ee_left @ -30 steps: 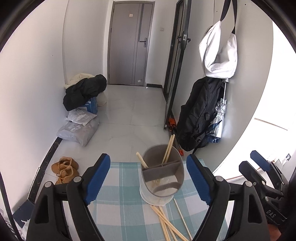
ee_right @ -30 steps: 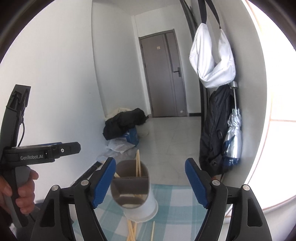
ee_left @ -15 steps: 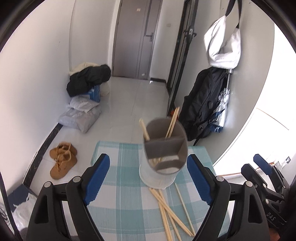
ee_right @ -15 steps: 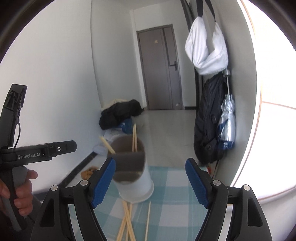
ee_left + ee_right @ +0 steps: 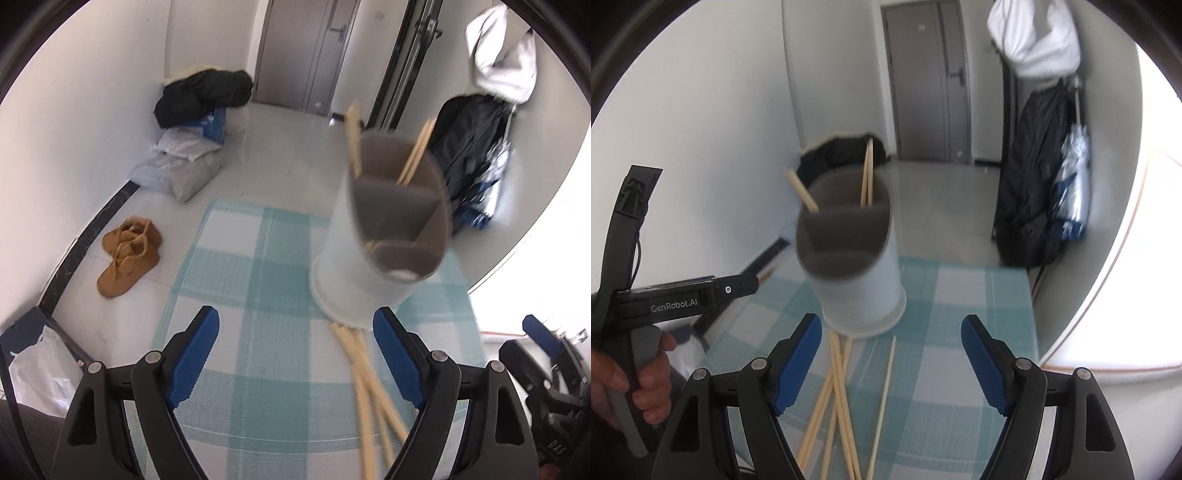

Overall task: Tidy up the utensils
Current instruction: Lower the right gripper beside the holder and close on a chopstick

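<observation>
Both sets of fingers are standing wide apart, gripping nothing: right gripper point(image 5: 891, 363) is hanging over loose chopsticks point(image 5: 837, 398) lying crossed on the checked counter point(image 5: 960, 295), just before the divided holder point(image 5: 849, 251); left gripper point(image 5: 295, 360) is hanging beside them. Step looks like approach-to-pick. Next move is calling for pinching a single stick.

"GenRobot.AI" on the left claw's point(image 5: 740, 290) handheld body
</observation>
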A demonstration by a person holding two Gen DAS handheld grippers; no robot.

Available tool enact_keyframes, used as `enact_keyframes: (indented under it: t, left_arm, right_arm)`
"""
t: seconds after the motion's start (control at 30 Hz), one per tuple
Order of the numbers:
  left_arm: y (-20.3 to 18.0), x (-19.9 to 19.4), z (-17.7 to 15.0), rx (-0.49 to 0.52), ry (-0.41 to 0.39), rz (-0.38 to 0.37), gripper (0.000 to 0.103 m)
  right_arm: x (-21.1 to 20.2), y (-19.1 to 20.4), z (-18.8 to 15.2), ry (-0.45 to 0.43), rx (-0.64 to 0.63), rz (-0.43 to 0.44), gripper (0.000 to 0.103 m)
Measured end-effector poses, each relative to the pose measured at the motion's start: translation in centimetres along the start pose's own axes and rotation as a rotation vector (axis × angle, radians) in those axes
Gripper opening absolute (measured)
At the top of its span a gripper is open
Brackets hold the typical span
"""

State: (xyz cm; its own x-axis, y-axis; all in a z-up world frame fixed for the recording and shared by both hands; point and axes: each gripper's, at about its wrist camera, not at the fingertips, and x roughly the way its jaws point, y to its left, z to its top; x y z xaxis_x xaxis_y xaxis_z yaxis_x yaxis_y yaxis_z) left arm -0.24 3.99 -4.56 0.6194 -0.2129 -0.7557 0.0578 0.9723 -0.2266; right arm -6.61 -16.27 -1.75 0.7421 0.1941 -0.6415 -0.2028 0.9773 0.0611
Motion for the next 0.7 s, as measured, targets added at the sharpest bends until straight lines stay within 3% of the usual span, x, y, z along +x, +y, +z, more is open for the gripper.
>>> enact_keyframes:
  t: [0.17, 0.47, 0.53, 0.7]
  left_arm:
    - [1.4, 1.9, -0.5, -0.039, 0.061, 0.014, 0.082]
    - [2.2, 3.2, -0.2, -0.048, 0.094, 0.051, 0.082]
    - [2.5, 3.5, -0.1, -0.062, 0.102, 0.053, 0.082]
    - [3.0, 4.2, -0.2, -0.079, 0.136, 0.061, 0.082]
  right_arm:
    - [3.6, -0.4, -0.8, 0.123, -0.015, 0.020, 0.076]
    - [11.5, -0.4, -1.8, 0.328, -0.082, 0.020, 0.047]
    - [12.5, -0.2, -1.9, 0.347, -0.092, 0.019, 0.034]
    - [13.9, 0.5, -2.4, 0.345, -0.125, -0.007, 0.033]
